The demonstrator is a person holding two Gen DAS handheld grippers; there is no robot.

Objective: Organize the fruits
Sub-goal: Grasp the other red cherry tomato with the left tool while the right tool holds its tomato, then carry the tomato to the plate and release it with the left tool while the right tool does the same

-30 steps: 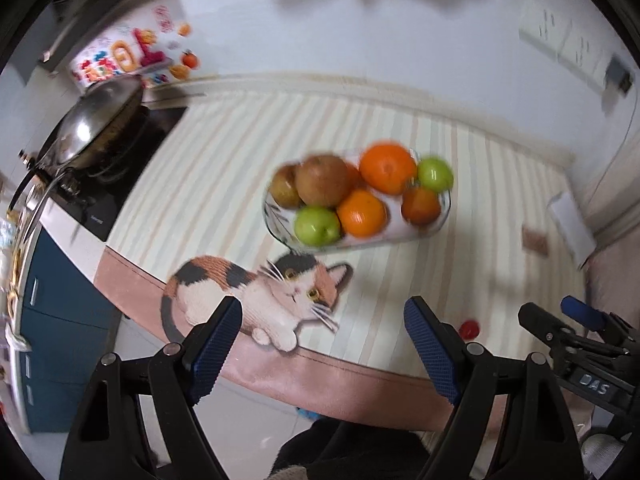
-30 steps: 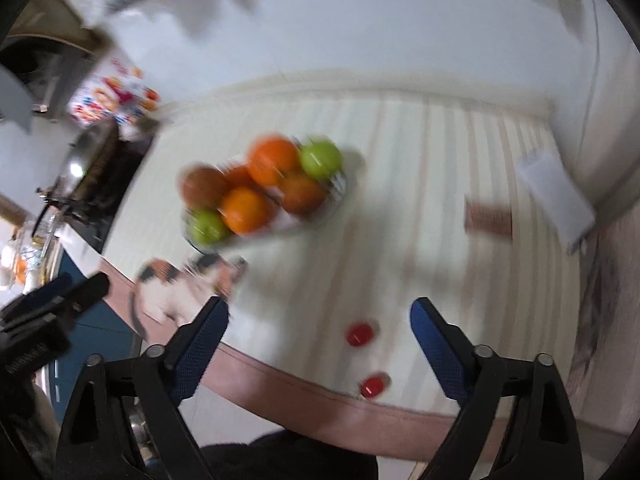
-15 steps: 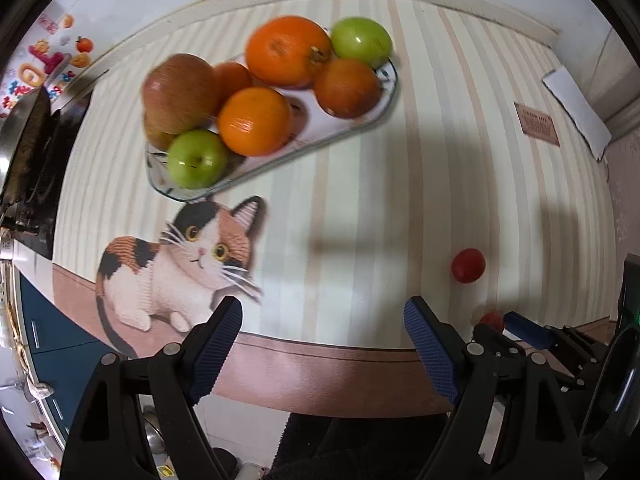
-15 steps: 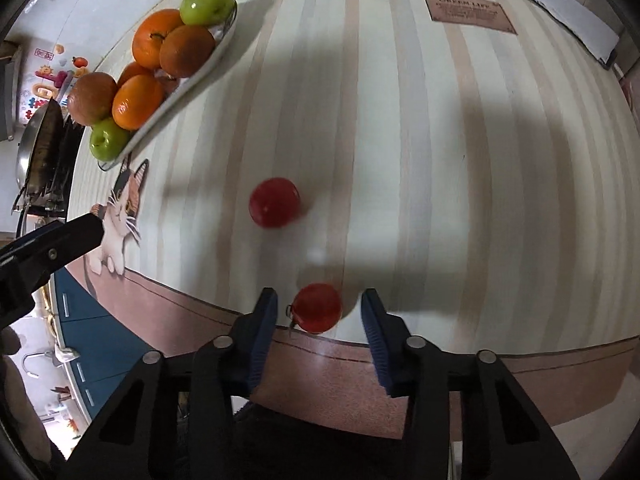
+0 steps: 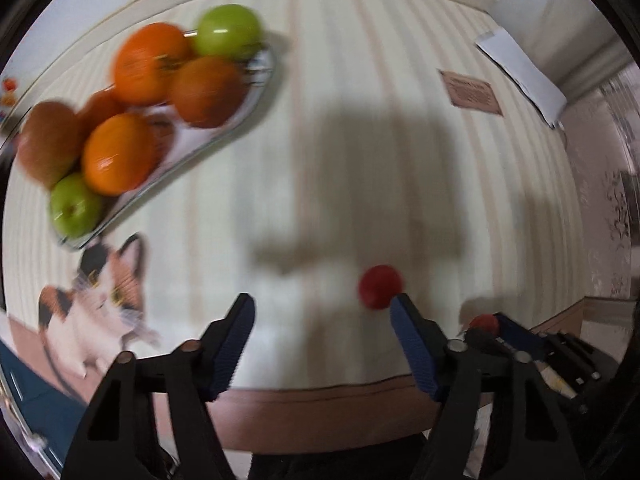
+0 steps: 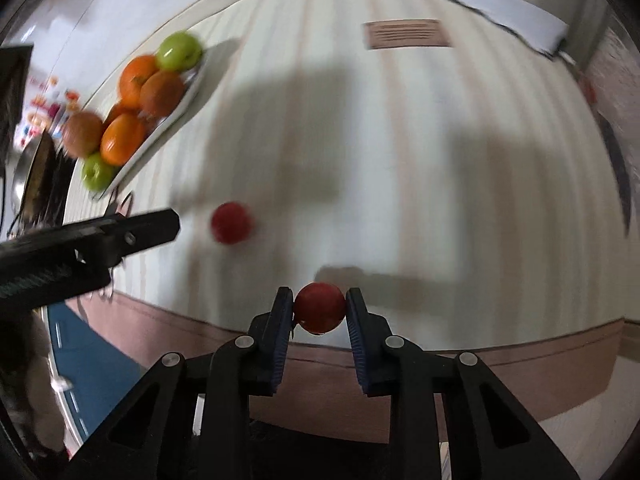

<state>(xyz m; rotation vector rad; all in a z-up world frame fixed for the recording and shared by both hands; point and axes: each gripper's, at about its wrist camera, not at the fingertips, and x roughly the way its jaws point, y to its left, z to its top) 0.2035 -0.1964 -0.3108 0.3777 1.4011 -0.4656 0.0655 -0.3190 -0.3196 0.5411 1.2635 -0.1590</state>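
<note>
On the striped counter (image 5: 328,128), near its brown front edge, the right gripper (image 6: 320,307) pinches a small red fruit (image 6: 321,306): both blue pads press on its sides, and its jaws have just been closing onto it. From the left wrist view that same fruit shows only as a red cap (image 5: 484,322) between the right gripper's tips at the lower right.

A second red fruit (image 5: 379,286) lies loose on the counter, a little further in from the edge. The left gripper (image 5: 323,308) hangs over the counter with its jaws spread; they have just been closing, yet nothing sits between them. Its right pad (image 5: 412,344) stands just beside the loose fruit, with the fruit outside the gap; whether they touch is unclear in the blur. In the right wrist view the same fruit (image 6: 231,223) lies apart from the dark tip of the left gripper (image 6: 132,232) reaching in from the left.

Well apart, toward the back left, a glass dish (image 5: 224,140) holds oranges, green apples and brownish fruit piled together. A cat picture (image 5: 100,300) is printed on the counter in front of the dish. A brown card (image 5: 472,92) and a white paper (image 5: 520,72) lie at the far right.
</note>
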